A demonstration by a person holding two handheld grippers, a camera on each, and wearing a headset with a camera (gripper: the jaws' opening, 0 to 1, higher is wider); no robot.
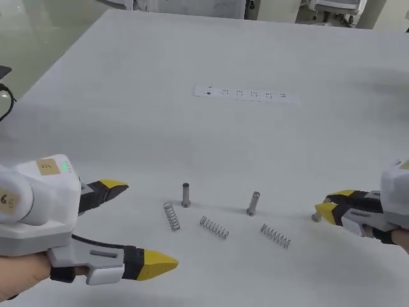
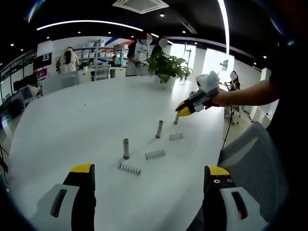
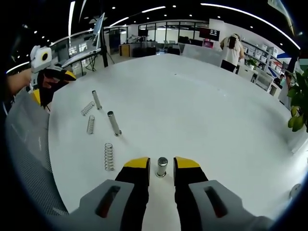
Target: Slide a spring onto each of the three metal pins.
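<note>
In the head view the right edge cuts off the right tool (image 1: 324, 208) just behind its jaws, and its tips cover most of one pin (image 1: 316, 217). The left tool (image 1: 146, 223) runs off the left and bottom edges. In the right gripper view that pin's foot is hidden between the jaws, and contact cannot be told. Markings on the power strip (image 1: 246, 94) are too small to read.
</note>
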